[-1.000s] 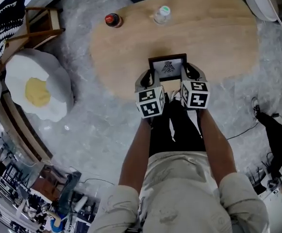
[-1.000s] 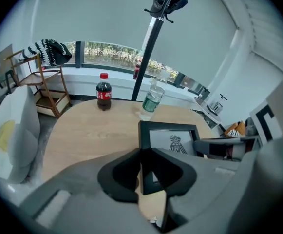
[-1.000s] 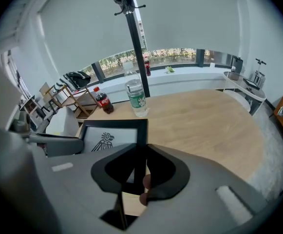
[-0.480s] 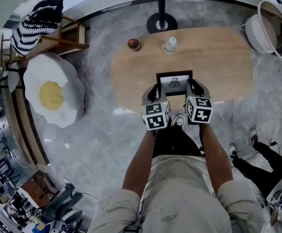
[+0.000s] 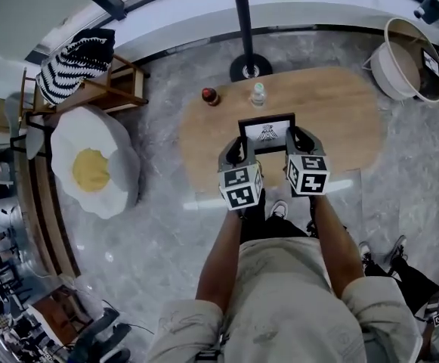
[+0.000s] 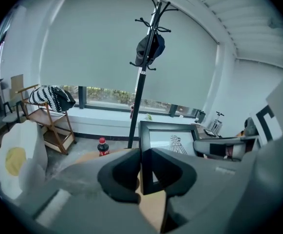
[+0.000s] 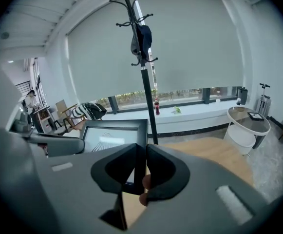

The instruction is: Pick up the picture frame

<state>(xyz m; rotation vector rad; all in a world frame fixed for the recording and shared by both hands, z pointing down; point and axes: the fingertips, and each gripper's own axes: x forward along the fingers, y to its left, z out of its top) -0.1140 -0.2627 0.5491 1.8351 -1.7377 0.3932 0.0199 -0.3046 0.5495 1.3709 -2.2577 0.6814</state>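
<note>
A black picture frame (image 5: pixel 266 133) with a white print hangs in the air above the wooden table (image 5: pixel 340 112), held between both grippers. My left gripper (image 5: pixel 234 151) is shut on the frame's left edge (image 6: pixel 144 145). My right gripper (image 5: pixel 296 138) is shut on its right edge (image 7: pixel 140 145). In the left gripper view the frame (image 6: pixel 173 139) stands upright with its print facing me, and the right gripper view shows the frame (image 7: pixel 113 136) the same way. Both marker cubes sit just below the frame in the head view.
A cola bottle (image 5: pixel 209 96) and a clear water bottle (image 5: pixel 258 94) stand at the table's far edge. A coat stand (image 5: pixel 248 65) rises behind it. A fried-egg cushion (image 5: pixel 92 169) and a wooden cart (image 5: pixel 98 89) lie left; a round white side table (image 5: pixel 406 68) is far right.
Both grippers have risen with the frame held between them. The table and floor look smaller and farther below, and more of the room has come into the head view.
</note>
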